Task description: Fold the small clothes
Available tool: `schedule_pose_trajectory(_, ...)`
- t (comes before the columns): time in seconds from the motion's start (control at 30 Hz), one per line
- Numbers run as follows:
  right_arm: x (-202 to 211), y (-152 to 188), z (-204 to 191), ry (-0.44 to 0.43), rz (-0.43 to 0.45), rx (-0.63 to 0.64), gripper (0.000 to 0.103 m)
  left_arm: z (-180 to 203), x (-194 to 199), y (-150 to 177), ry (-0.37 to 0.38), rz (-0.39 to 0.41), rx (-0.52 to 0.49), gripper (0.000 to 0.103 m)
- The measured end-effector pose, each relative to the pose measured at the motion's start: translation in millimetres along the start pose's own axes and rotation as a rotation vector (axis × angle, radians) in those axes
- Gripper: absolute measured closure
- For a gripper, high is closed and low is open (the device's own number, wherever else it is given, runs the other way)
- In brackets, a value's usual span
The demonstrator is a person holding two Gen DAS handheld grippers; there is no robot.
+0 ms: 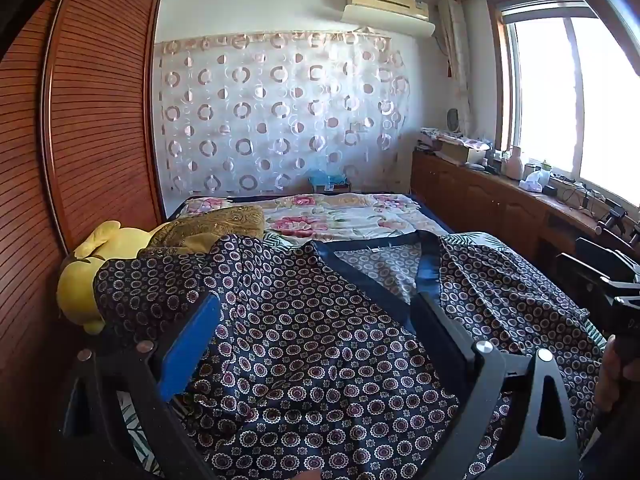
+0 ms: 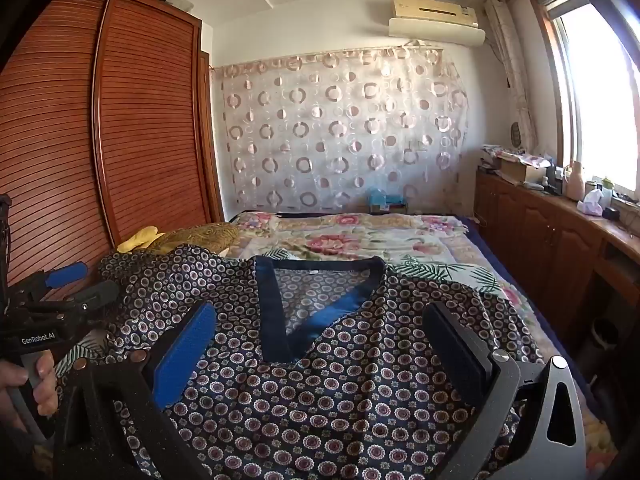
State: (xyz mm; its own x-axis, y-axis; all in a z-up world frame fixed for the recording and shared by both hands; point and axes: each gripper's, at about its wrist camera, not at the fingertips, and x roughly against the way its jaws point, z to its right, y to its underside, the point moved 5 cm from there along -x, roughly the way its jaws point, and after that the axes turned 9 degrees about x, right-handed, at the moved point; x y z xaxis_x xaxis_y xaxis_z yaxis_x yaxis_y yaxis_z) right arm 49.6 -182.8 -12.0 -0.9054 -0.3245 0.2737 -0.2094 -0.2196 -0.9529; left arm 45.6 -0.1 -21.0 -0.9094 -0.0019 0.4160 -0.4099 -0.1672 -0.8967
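Silky, dark-patterned cloth fills both views: the top lies spread face-up on the bed, V-neck toward the far end, its left sleeve rumpled against the yellow plush toy. Your left gripper and right gripper both hover over it with jaws spread wide, grasping nothing. You seem to be at the start, flattening before the first fold. Next, pinch that bunched sleeve and draw it inward.

A dark navy top with small ring-and-flower print and a plain blue V-neck band is lying spread front-up, rumpled, filling the lower half of both frames, collar pointing toward the frame's top.
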Motion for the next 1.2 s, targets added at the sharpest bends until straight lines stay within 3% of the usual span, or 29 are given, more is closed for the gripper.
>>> schedule_pose_trajectory(1.2,1.7,0.6,-2.0,-0.001,-0.011,-0.009,0.000,-2.3,8.0,-5.5,-0.007,0.022,-0.003,0.007)
